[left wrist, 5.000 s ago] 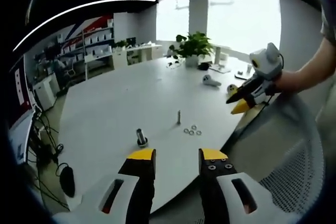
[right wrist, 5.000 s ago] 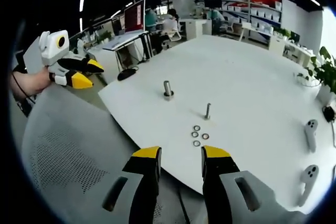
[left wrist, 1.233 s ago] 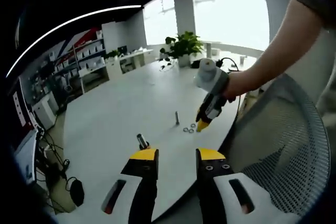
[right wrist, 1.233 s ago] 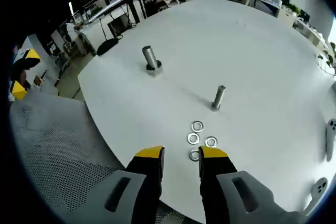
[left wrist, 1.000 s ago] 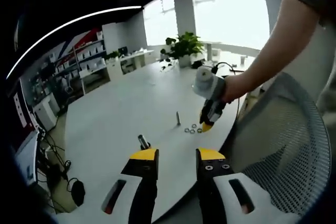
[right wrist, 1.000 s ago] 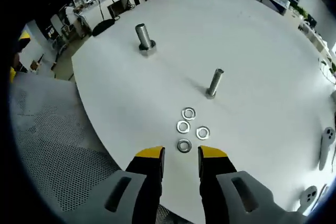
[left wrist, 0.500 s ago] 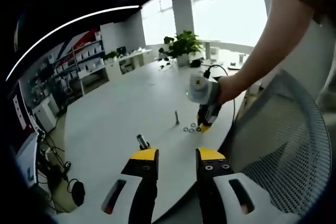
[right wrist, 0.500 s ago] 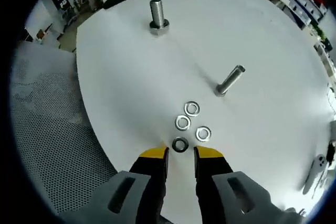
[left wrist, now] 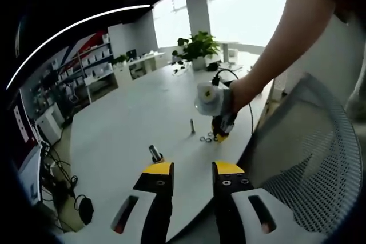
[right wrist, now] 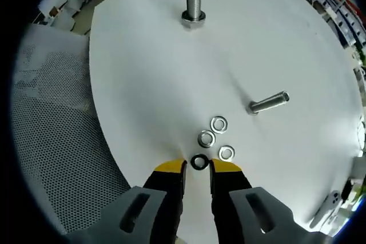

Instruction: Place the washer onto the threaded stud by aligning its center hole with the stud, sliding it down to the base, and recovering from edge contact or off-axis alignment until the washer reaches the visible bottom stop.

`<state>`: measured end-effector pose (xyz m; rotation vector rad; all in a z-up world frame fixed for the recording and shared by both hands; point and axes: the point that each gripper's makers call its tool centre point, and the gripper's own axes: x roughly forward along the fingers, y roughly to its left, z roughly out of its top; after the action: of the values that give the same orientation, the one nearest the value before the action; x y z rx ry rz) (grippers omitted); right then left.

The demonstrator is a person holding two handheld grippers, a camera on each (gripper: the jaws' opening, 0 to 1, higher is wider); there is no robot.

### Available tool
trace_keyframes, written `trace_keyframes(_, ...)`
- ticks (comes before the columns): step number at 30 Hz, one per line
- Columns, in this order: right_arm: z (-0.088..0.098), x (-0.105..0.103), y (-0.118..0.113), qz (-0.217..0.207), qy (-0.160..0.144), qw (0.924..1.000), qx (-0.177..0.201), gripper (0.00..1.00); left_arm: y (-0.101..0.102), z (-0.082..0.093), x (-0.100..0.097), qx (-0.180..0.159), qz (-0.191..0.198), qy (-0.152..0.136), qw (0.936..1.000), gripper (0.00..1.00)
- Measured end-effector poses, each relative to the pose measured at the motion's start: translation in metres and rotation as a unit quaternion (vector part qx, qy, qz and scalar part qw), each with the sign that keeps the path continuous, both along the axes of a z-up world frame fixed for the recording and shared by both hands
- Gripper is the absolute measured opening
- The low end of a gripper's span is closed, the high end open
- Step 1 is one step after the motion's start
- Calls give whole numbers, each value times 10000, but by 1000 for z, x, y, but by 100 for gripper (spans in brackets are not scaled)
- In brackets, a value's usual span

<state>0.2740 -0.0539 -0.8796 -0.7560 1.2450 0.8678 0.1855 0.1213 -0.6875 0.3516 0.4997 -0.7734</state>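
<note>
Down at the near edge of the white table, the right gripper has its yellow-tipped jaws apart, either side of a dark-looking washer. Three more washers lie just beyond, near the slim threaded stud; a thicker bolt stands well apart. Held back above a mesh chair, the left gripper is open and empty.

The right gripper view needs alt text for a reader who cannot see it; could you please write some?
The right tool is lowered over a washer lying between its yellow tips on a white table. Three more washers lie just beyond, with a thin stud and a thicker bolt standing farther off.
</note>
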Motion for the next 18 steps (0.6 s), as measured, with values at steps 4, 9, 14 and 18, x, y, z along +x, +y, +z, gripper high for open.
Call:
trace_keyframes(4,-1,1,-1,45,136,9996,-235,19,-1,-1,-1,25,-32,-1,10000,24)
trace_keyframes(9,-2,1,0,29,278,9982,-531,19,0,-1,-1,42,-26,-6,10000,24)
trace_keyframes(14,-3,-2,1,266,308,9957,-829,19,0,0,0,36,-16,-36,10000,23)
trace_keyframes(18,-2,-2,0,124,299,9954,-905,16,0,1,0,40,-17,-50,10000,23)
